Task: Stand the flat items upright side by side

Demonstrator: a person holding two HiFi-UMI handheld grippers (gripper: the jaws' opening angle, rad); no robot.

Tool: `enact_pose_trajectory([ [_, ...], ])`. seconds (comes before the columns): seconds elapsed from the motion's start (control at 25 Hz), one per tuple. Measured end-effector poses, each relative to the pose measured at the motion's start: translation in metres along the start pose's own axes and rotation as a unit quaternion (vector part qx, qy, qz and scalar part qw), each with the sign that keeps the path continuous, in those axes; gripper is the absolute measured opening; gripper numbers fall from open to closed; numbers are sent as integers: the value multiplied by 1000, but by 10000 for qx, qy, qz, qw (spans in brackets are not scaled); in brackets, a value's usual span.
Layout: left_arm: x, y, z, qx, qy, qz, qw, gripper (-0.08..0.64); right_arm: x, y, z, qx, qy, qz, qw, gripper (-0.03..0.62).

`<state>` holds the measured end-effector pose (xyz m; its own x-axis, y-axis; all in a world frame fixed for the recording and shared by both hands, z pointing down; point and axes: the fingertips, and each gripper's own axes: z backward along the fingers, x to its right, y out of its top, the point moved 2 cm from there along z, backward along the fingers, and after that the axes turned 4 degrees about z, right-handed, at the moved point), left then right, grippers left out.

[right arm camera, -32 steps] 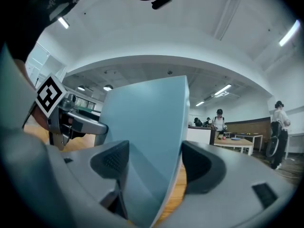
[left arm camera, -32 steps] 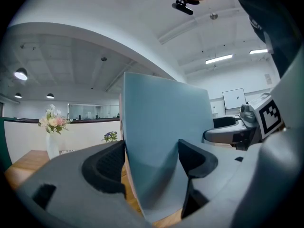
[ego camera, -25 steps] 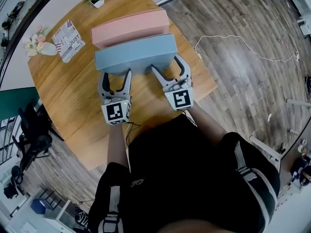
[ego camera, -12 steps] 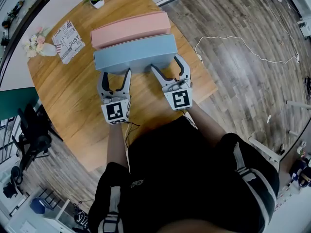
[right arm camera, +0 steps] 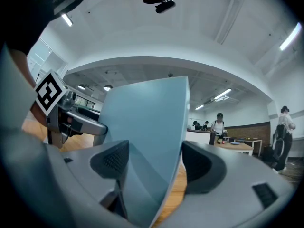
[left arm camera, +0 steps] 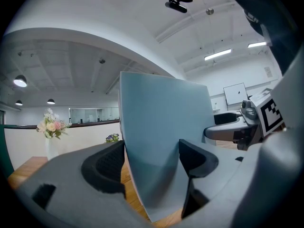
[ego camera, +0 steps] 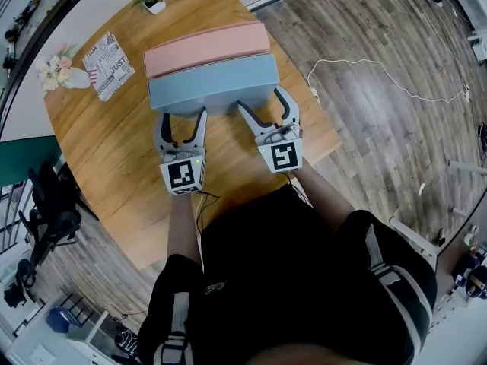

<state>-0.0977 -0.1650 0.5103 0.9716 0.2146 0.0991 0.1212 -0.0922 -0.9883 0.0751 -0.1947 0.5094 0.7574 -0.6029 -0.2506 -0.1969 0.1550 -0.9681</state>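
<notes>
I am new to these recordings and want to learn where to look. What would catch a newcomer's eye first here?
The blue panel stands upright on the wooden table, between the jaws of the left hand-held gripper and the right hand-held gripper. Just behind it, the pink panel stands upright too.

The round wooden table (ego camera: 114, 147) is bare to the left. An upright blue flat box (ego camera: 213, 84) blocks the way ahead, with a pink flat box (ego camera: 205, 48) touching behind it.
</notes>
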Motion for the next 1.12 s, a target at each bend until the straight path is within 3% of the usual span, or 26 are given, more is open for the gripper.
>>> enact_pose_trajectory([
  [1.12,-2,-1,0,-273,-8,67,9996,373,2,1,-4,-102,174,-113,9997,359],
])
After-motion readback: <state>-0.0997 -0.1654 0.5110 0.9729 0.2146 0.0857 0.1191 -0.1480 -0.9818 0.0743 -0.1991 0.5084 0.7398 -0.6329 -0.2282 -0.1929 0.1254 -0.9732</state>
